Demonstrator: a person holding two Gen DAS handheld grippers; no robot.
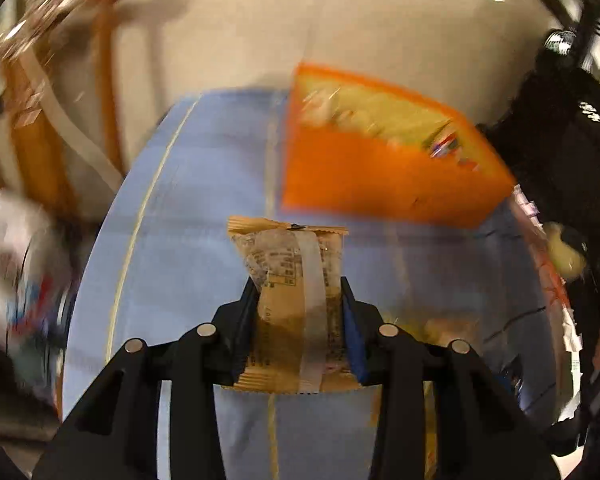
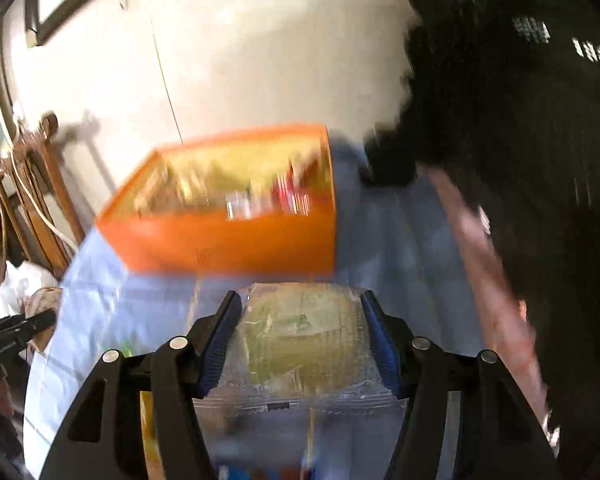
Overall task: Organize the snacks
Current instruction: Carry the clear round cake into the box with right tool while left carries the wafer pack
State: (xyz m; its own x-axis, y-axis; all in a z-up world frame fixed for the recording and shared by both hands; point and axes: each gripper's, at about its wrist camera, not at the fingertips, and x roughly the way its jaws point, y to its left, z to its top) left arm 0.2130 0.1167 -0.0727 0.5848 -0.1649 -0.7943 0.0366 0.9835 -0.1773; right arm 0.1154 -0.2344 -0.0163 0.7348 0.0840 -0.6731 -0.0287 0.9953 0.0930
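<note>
My left gripper (image 1: pixel 300 284) is shut on a tan snack packet (image 1: pixel 290 280) with a clear strip, held above the blue tablecloth (image 1: pixel 204 200). An orange bin (image 1: pixel 380 180) holding several snacks stands ahead and to the right of it. My right gripper (image 2: pixel 300 300) is shut on a clear-wrapped yellow-green snack pack (image 2: pixel 300 344), held above the cloth just in front of the orange bin (image 2: pixel 228 240). Both views are blurred by motion.
Wooden furniture with white cords (image 1: pixel 52 92) stands at the left by the cream wall. A black bag or dark object (image 2: pixel 520 120) fills the right side. More snack packets (image 1: pixel 548 280) lie along the table's right edge. White bags (image 2: pixel 24 280) sit left.
</note>
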